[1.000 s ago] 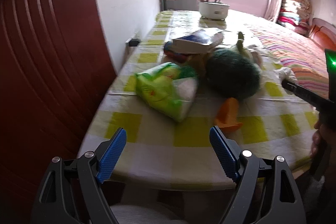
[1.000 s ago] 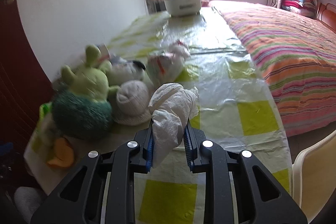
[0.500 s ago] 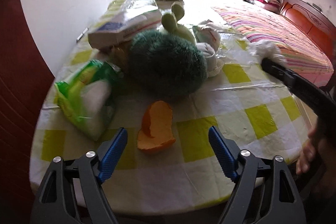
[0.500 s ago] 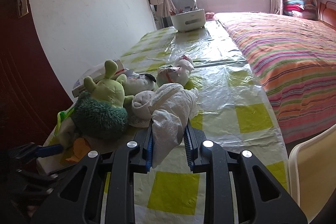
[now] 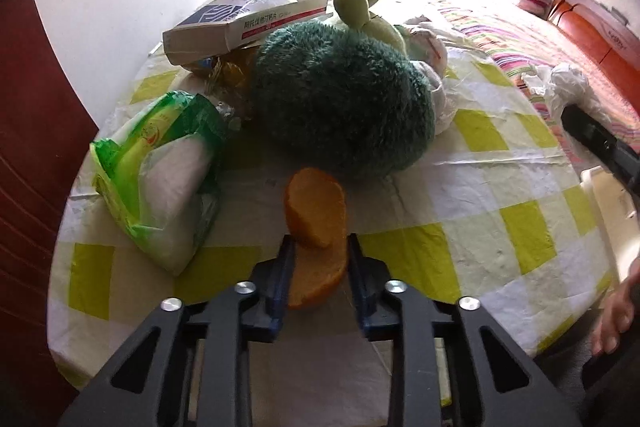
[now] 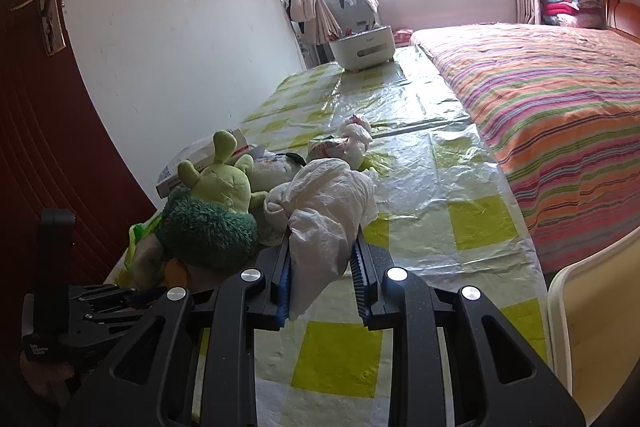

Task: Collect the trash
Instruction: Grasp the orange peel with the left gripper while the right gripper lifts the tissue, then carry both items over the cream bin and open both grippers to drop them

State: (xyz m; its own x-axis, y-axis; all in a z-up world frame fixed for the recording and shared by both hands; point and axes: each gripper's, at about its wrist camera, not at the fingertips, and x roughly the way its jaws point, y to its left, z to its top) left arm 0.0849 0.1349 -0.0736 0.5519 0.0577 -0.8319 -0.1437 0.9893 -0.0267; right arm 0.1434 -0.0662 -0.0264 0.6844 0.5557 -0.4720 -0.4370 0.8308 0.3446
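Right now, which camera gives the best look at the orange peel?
The left wrist view. The orange peel fills the centre there, pinched by the left gripper, its curl and pale inside plain. In the right wrist view only a small orange sliver peeks out below the green plush toy.

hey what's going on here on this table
A person is clearing trash off a checked table with two handheld grippers. The left gripper is closed around a piece of orange peel near the table's front edge. The right gripper holds a crumpled white tissue above the table. A green plush toy, a green snack bag and a box lie untouched.
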